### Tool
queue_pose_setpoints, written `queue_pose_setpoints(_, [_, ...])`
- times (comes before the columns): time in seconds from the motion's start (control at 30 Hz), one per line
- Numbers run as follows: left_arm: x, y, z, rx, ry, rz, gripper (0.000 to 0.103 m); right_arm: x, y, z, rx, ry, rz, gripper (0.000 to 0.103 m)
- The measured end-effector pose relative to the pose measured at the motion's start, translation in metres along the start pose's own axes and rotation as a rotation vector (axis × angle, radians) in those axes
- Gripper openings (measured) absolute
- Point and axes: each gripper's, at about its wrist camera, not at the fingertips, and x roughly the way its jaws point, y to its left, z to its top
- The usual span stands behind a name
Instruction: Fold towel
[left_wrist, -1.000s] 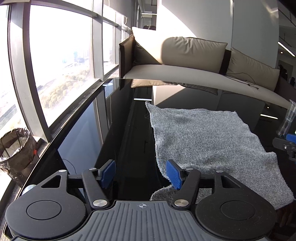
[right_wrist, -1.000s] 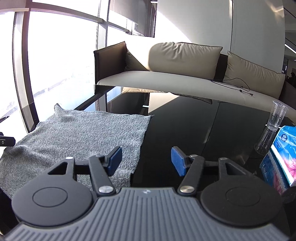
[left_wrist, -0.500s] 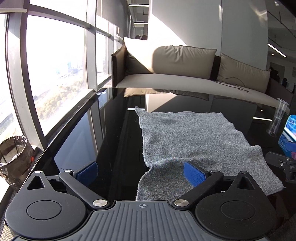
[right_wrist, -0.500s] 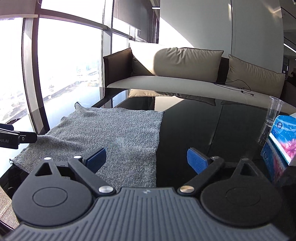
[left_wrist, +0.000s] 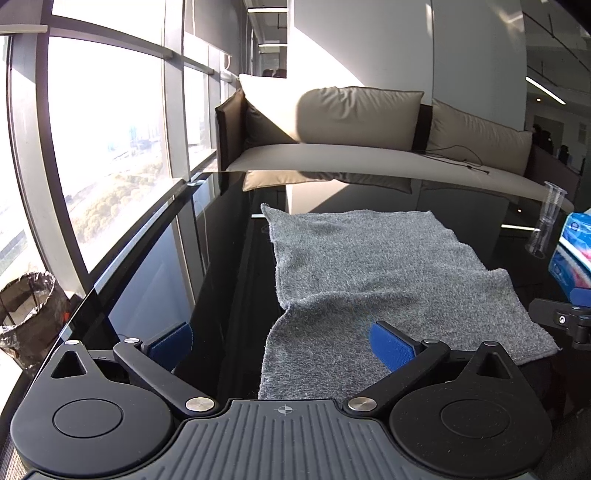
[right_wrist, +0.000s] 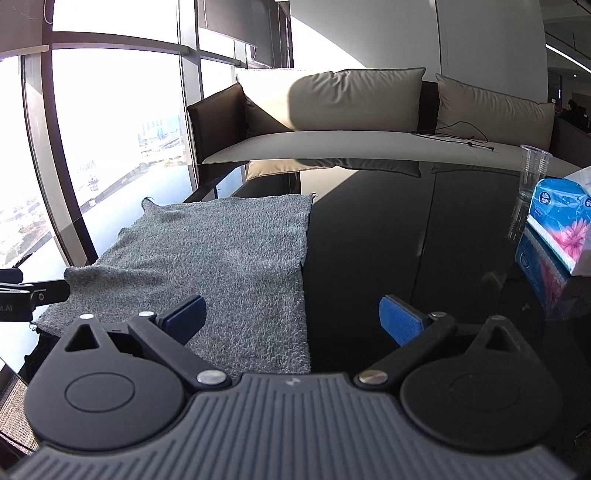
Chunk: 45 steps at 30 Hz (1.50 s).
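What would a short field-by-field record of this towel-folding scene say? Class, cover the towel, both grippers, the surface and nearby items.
towel: grey towel spread out on the table, not yet folded, with a ripple near its front left edge
surface: glossy black table
left gripper: left gripper open, fingers straddling the towel's near left edge
right gripper: right gripper open, fingers straddling the towel's near right edge
nearby items: tissue box and clear plastic cup at the table's right
background: beige sofa, windows, bin
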Motion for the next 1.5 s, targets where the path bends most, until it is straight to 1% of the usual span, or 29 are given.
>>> queue_pose_setpoints(0.33, [-0.006,-0.003,-0.008,0.002,0.014,-0.002,0.102,-0.006,0.004,-0.009,-0.012,0.028,0.003,0.102])
queue_pose_setpoints(0.9, [-0.007,-0.013,-0.02,0.025,0.065,-0.023,0.102,-0.007,0.005,-0.016,-0.028,0.078,0.01,0.102])
queue_pose_setpoints(0.93, [-0.007,-0.014,-0.02,0.024,0.067,-0.025,0.102,-0.007,0.005,-0.016,-0.031,0.081,0.01,0.099])
queue_pose_setpoints(1.07, [-0.006,-0.014,-0.021,0.024,0.072,-0.025,0.101,-0.005,0.007,-0.018,-0.045,0.1,0.006,0.079])
queue_pose_setpoints(1.17, [-0.006,-0.015,-0.022,0.021,0.08,-0.034,0.093,-0.003,0.008,-0.02,-0.055,0.114,0.006,0.073])
queue_pose_setpoints(1.2, [-0.005,-0.015,-0.023,0.019,0.084,-0.04,0.087,-0.003,0.009,-0.021,-0.059,0.114,0.007,0.072])
queue_pose_setpoints(1.3, [-0.005,-0.016,-0.024,0.023,0.084,-0.044,0.083,-0.003,0.011,-0.021,-0.07,0.112,0.01,0.068])
queue_pose_setpoints(1.37, [-0.006,-0.017,-0.024,0.026,0.078,-0.051,0.078,-0.002,0.012,-0.021,-0.077,0.111,0.012,0.062])
queue_pose_setpoints(1.5, [-0.008,-0.017,-0.024,0.029,0.07,-0.055,0.063,-0.005,0.014,-0.021,-0.084,0.109,0.017,0.054])
